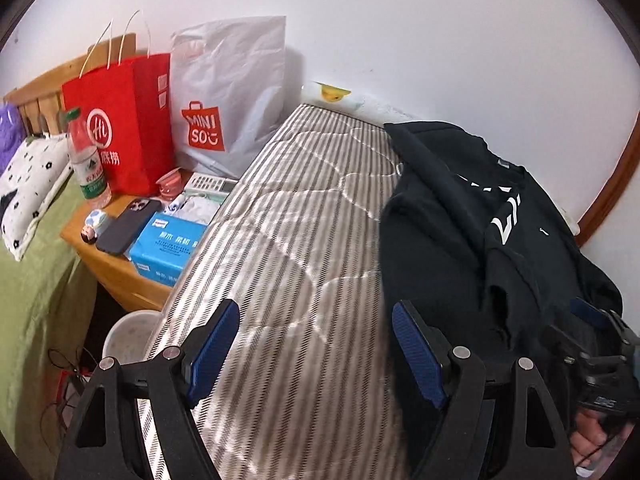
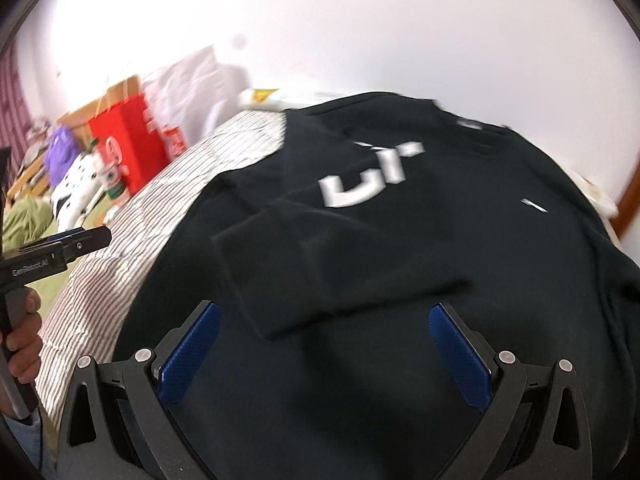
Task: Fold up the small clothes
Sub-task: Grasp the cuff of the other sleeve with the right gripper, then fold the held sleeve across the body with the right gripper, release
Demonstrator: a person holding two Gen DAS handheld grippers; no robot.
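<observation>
A black T-shirt with white lettering lies on the striped mattress, bunched along the right side in the left wrist view. My left gripper is open over bare mattress just left of the shirt's edge, nothing between its blue pads. In the right wrist view the T-shirt fills the frame, one sleeve folded across its front. My right gripper hovers open above the shirt's lower part, holding nothing. The left gripper shows at the left edge, held by a hand.
A wooden nightstand left of the mattress carries a red paper bag, a white plastic bag, a water bottle, a phone and a blue tissue box. A white bucket stands below. A wall runs behind.
</observation>
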